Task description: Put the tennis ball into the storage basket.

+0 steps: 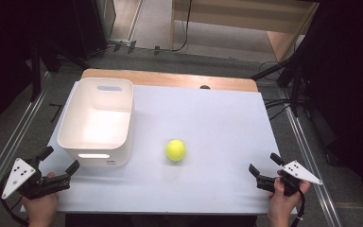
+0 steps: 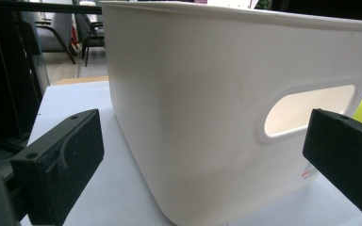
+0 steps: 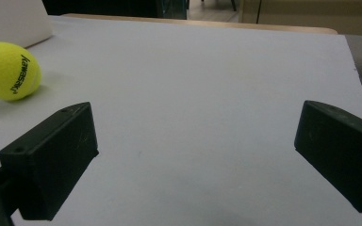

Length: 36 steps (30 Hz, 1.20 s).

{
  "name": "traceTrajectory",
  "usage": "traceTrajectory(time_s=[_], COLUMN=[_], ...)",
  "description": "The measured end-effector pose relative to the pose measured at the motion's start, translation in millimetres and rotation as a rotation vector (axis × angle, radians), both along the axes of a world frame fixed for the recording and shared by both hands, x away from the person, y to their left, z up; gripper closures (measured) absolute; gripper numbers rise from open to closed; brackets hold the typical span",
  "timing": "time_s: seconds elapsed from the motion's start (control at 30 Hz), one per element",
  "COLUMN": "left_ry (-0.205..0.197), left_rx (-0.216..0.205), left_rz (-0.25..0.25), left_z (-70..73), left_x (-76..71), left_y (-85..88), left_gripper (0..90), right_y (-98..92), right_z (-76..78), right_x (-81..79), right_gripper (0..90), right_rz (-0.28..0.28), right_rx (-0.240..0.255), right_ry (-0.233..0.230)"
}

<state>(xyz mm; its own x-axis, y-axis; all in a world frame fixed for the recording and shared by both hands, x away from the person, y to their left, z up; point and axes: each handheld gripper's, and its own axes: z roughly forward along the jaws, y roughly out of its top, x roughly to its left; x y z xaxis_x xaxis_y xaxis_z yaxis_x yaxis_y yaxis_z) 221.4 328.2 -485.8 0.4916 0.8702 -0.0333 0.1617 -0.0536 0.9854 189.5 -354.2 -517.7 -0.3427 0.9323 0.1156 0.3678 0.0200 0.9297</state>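
both claws wide open, tennis ball loose on the desk

i have the left claw (image 1: 57, 160) low at the near left corner of the desk (image 1: 217, 118), with a hand (image 1: 41, 205) wrapped around its grip. its jaws stand spread apart and hold nothing. in the left gripper view the white plastic bin (image 2: 193, 108) rises just ahead of those jaws, its near wall with the oval handle cut-out facing me, close but not touching either jaw.

my right claw (image 1: 263, 162) sits at the near right side of the desk, and its jaws are spread as wide as i see them, empty, with bare desk between them in the right gripper view. the other hand (image 1: 283, 201) holds it from below.

the yellow tennis ball (image 1: 176, 150) rests on the desk between the two claws, well apart from both. from the right claw it lies ahead and off to the left, beyond the left jaw, black lettering showing on its felt (image 3: 9, 70). from the left claw it lies past the bin's right corner, just beside the bin but not touching it. the bin stands upright, open side up.
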Motion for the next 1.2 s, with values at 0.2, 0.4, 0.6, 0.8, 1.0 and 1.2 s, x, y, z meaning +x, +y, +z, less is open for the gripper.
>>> traceTrajectory(time_s=[0.2, 0.4, 0.6, 0.8, 1.0, 1.2], left_ry=[-0.001, -0.004, -0.002, -0.003, -0.003, -0.005], left_rx=[-0.017, -0.014, -0.018, -0.006, -0.006, 0.009], left_rz=[0.001, -0.001, 0.001, 0.003, 0.004, 0.007], left_z=[-0.1, -0.2, -0.1, -0.2, -0.3, -0.5], left_x=[0.2, 0.0, 0.9, 1.4, 1.4, 1.3], left_y=[0.9, 0.6, 0.4, -1.4, -1.7, -3.4], left_gripper=[0.0, 0.0, 0.0, 0.0, 0.0, 0.0], right_y=[2.3, 10.3, 19.0, 26.2, 34.5, 47.1], right_z=[2.4, 10.4, 18.8, 25.0, 32.5, 43.6], right_x=[2.5, 6.7, 12.6, 17.0, 24.7, 33.6], right_gripper=[0.0, 0.0, 0.0, 0.0, 0.0, 0.0], right_rz=[0.041, 0.119, 0.141, 0.177, 0.203, 0.248], right_rx=[0.006, 0.001, -0.04, -0.066, -0.072, -0.092], right_ry=[0.021, 0.039, 0.062, 0.069, 0.092, 0.098])
